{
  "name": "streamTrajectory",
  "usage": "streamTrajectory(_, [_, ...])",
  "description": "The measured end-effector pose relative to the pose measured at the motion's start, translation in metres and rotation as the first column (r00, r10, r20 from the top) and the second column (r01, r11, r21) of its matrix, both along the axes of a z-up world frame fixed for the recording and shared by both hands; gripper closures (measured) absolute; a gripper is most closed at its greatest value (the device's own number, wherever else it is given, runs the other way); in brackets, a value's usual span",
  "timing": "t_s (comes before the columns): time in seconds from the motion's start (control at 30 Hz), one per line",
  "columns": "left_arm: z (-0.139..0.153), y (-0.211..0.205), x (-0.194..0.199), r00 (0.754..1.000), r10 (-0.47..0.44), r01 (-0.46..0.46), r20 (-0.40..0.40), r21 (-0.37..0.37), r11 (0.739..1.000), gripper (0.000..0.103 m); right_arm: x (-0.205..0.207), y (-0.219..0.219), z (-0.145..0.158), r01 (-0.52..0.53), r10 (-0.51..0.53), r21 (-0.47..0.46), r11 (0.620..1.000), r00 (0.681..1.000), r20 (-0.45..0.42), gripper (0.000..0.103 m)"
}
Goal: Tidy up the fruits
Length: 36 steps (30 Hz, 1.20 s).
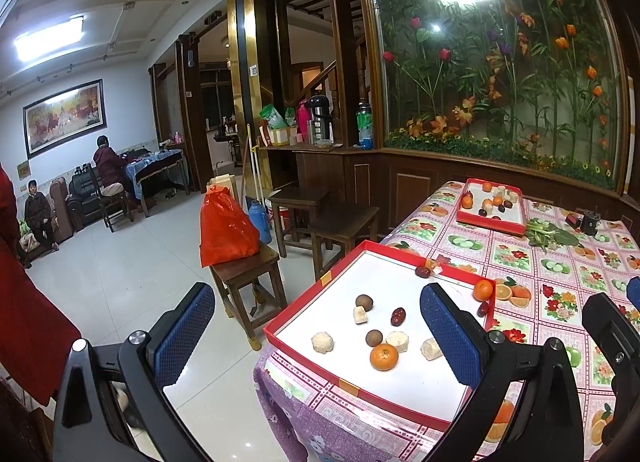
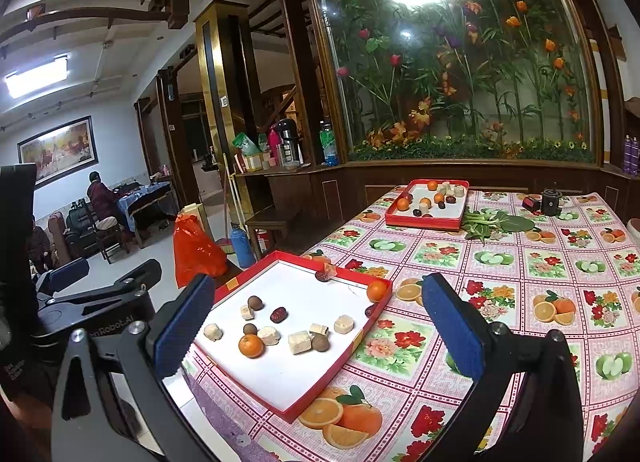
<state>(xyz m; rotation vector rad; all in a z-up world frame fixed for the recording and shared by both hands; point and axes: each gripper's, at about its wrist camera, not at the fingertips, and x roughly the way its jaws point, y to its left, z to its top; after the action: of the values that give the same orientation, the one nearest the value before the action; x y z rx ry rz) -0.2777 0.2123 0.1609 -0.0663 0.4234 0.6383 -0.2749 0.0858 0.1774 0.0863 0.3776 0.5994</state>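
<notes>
A near red-rimmed tray [image 1: 400, 390] [image 2: 280, 382] lies at the table's left corner. On its white floor are a mandarin [image 1: 384, 356] [image 2: 251, 345], brown longans [image 1: 364, 302] [image 2: 255, 302], red dates [image 1: 398, 316] [image 2: 276, 314] and several pale cut chunks [image 1: 322, 342] [image 2: 300, 342]. A second mandarin [image 1: 483, 290] [image 2: 377, 290] sits in its far corner. A far red tray [image 1: 490, 223] [image 2: 424, 221] holds more mixed fruit. My left gripper [image 1: 316, 290] hovers open above the near tray's left side, holding nothing. My right gripper [image 2: 319, 282] is open above the tray, also holding nothing.
Leafy greens [image 2: 496, 223] and a small black device [image 2: 551, 201] lie beyond the far tray on the flowered tablecloth [image 2: 500, 302]. Wooden stools [image 1: 248, 274], one with a red plastic bag [image 1: 226, 229], stand left of the table. People sit in the far room.
</notes>
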Motion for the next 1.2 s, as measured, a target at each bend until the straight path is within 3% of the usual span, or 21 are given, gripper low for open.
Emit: streamTrajectory(1.2, [-0.0078,-0.0058,-0.0001,1.000,-0.004,0.004,-0.007,-0.008,1.000,0.000,-0.0015,0.0009,-0.0052,0.003,-0.003,-0.003,1.000,1.000,-0.005,0.000])
